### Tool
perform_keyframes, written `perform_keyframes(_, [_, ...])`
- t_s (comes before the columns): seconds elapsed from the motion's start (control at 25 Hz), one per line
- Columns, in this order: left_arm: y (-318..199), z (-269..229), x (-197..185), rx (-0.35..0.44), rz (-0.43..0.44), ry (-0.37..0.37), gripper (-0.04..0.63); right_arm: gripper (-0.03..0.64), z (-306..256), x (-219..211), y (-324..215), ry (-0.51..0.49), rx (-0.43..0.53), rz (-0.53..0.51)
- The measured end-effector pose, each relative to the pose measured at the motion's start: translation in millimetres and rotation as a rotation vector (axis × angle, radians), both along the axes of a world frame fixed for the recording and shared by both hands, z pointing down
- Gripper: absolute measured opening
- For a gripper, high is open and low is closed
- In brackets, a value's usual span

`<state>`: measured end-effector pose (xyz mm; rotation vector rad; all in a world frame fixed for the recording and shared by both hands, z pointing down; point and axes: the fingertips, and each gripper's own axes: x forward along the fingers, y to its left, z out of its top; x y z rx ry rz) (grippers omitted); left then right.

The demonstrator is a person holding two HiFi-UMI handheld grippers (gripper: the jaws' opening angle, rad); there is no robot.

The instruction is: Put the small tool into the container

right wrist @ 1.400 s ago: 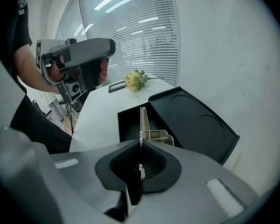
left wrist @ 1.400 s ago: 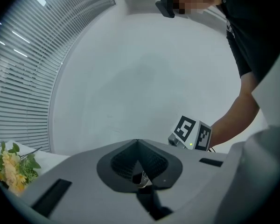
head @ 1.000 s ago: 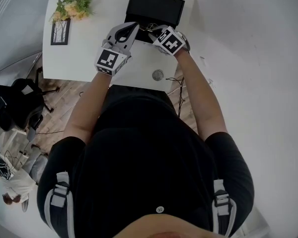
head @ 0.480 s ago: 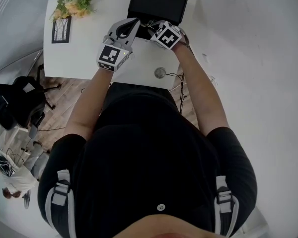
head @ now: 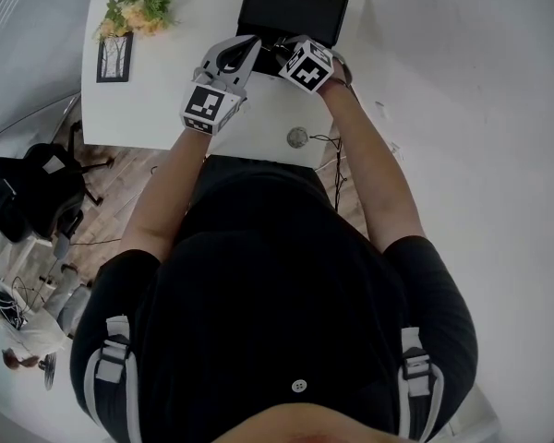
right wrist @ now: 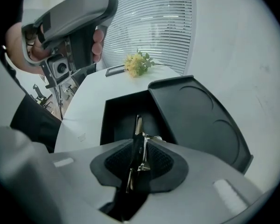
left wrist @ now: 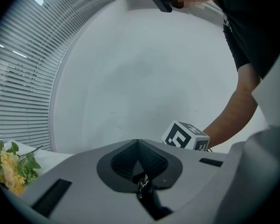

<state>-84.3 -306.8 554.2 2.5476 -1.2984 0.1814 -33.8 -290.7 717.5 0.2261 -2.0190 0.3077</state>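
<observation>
White, smooth desk [head: 157, 100]. On it we note a black rectangular container [right wrist: 119, 113] of matte plastic. Its hinged lid [right wrist: 196, 111] is laid back, with round recesses moulded in.

Left tongs [left wrist: 138, 146]: grey shells, ribbed dark pads clenched. A metal fleck [left wrist: 142, 186] sits at the seam, too small to name.

Right tongs [right wrist: 141, 149] have just been opening and are now released. The tool [right wrist: 137, 125], a thin bright steel strip, stands between the parted pads over the container's open mouth.

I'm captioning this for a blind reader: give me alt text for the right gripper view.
The right gripper, its jaws just opening, has a small metal tool between them above an open black container on a white table. The left gripper hangs at upper left; yellow flowers lie behind.
</observation>
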Motion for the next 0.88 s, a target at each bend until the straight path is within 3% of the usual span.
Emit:
perform_keyframes(0.36, [2, -11, 1, 0.015, 0.002, -0.008, 0.007, 0.117, -20, 5, -14, -0.034, 0.065, 0.07])
perform_keyframes(0.88, [6, -54, 5, 0.073, 0.026, -0.024, 0.008, 0.112, -122, 15, 2, -0.319, 0.167, 0.215])
